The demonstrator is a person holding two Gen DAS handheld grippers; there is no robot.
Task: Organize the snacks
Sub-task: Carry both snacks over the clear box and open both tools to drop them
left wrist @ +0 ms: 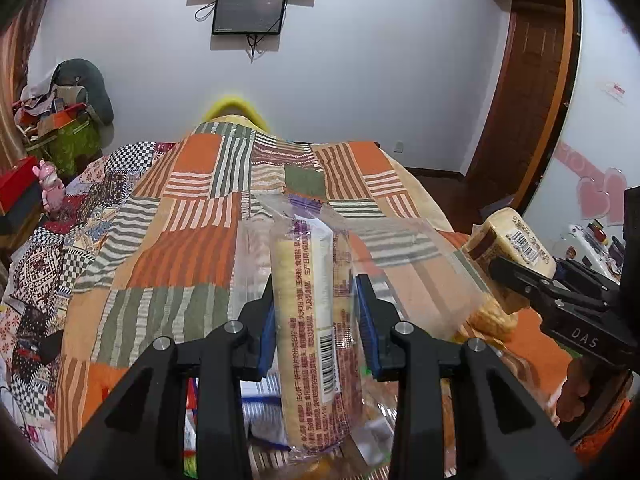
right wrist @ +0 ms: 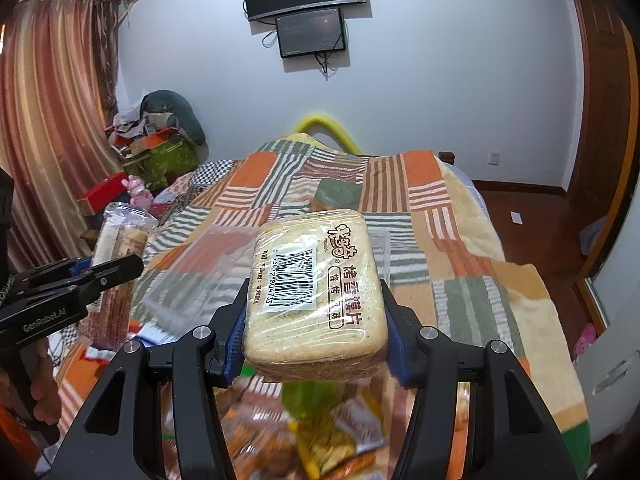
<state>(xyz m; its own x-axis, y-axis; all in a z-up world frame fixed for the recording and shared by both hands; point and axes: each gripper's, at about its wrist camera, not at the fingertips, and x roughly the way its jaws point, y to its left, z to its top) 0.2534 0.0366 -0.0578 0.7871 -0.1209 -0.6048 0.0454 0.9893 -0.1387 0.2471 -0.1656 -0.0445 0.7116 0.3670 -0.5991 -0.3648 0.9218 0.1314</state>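
Observation:
My left gripper (left wrist: 318, 320) is shut on a long biscuit pack (left wrist: 308, 320) in clear wrap with purple print, held up above the patchwork bedspread (left wrist: 180, 248). It also shows in the right wrist view (right wrist: 118, 256) at the left. My right gripper (right wrist: 314, 320) is shut on a wrapped block of toasted bun slices (right wrist: 316, 280) with a barcode label, also held above the bed. In the left wrist view that block (left wrist: 508, 248) and the right gripper (left wrist: 552, 280) show at the right. A heap of snack packs (right wrist: 320, 432) lies blurred below the grippers.
A clear plastic bag (right wrist: 192, 276) lies on the bedspread ahead. A cluttered stand with a red box (right wrist: 104, 192) and pink toy (right wrist: 138, 190) is at the left. Curtains (right wrist: 52, 120) hang left; wooden floor (right wrist: 540, 220) and a door are at the right.

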